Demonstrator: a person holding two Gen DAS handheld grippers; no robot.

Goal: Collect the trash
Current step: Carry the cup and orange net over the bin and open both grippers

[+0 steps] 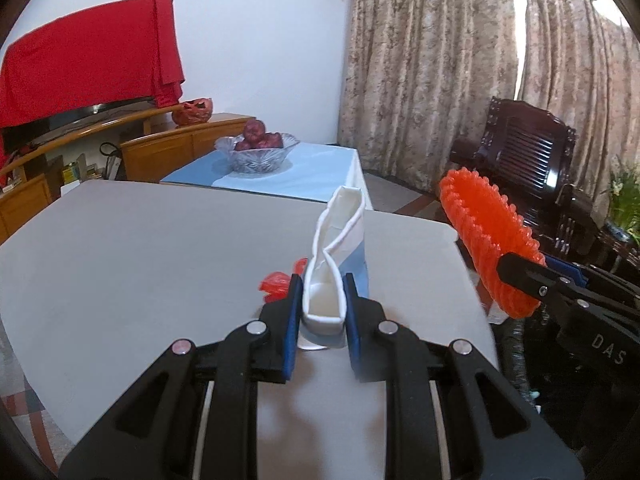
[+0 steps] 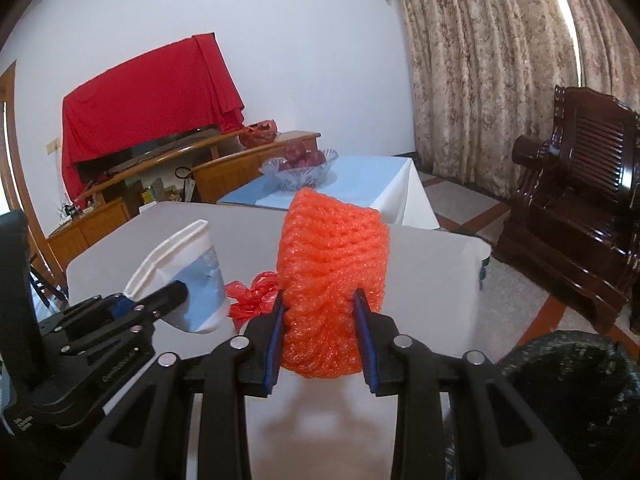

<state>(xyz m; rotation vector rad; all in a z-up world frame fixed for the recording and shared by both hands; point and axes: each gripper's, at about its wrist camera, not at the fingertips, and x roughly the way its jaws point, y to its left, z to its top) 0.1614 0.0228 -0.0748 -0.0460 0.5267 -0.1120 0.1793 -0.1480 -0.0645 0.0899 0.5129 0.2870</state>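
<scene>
My left gripper (image 1: 322, 292) is shut on a squashed white and blue paper cup (image 1: 340, 256) and holds it above the grey table (image 1: 160, 248). The cup also shows in the right wrist view (image 2: 188, 276), with the left gripper (image 2: 160, 300) on it. My right gripper (image 2: 320, 312) is shut on an orange foam fruit net (image 2: 332, 276), held above the table's right side. The net also shows in the left wrist view (image 1: 488, 240). A crumpled red plastic scrap (image 2: 252, 296) lies on the table between the two; it also shows in the left wrist view (image 1: 276, 282).
A dark bag (image 2: 568, 392) sits low at the right beside the table. Behind stands a second table with a blue cloth (image 1: 316, 172) and a glass fruit bowl (image 1: 258, 154). A dark wooden armchair (image 2: 576, 200) stands at the right, a wooden cabinet (image 1: 80, 160) at the left.
</scene>
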